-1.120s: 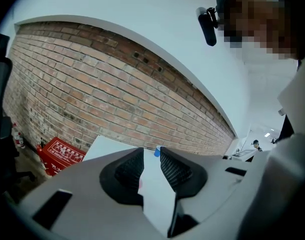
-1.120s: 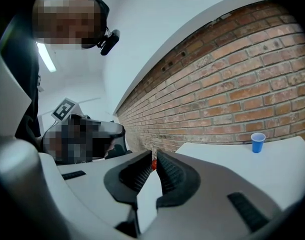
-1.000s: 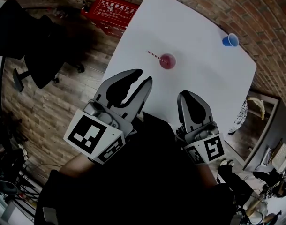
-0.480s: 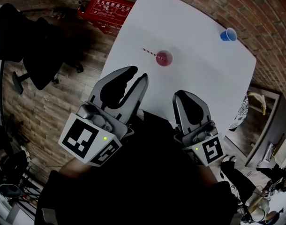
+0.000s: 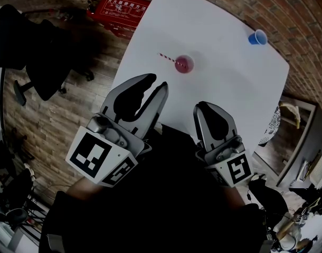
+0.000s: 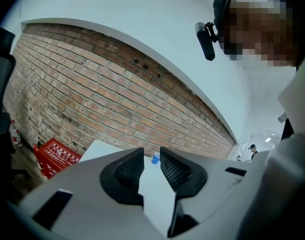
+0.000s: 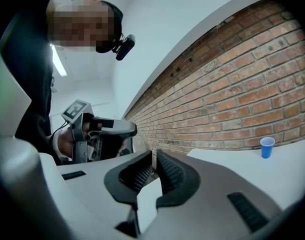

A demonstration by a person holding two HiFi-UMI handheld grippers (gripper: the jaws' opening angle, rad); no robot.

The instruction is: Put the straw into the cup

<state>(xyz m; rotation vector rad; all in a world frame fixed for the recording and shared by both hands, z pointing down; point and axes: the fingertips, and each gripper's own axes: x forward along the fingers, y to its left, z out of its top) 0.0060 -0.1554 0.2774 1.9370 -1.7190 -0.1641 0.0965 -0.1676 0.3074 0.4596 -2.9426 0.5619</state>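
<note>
A red cup (image 5: 184,64) stands on the white table (image 5: 229,94). A red-and-white striped straw (image 5: 168,57) slants out to its left, its right end at the cup's rim; I cannot tell if that end is inside. Both grippers hover off the table's near edge, well short of the cup. My left gripper (image 5: 157,83) (image 6: 152,156) is open by a narrow gap with nothing in it. My right gripper (image 5: 211,107) (image 7: 154,156) is shut and empty.
A blue cup (image 5: 257,37) (image 7: 266,147) (image 6: 156,157) stands near the table's far right edge by the brick wall. A red box (image 5: 124,8) sits on the floor beyond the table's left corner. A dark office chair (image 5: 39,51) stands at the left.
Both grippers have sunk slightly toward the person and shifted a little left. The cup and straw keep their places on the table.
</note>
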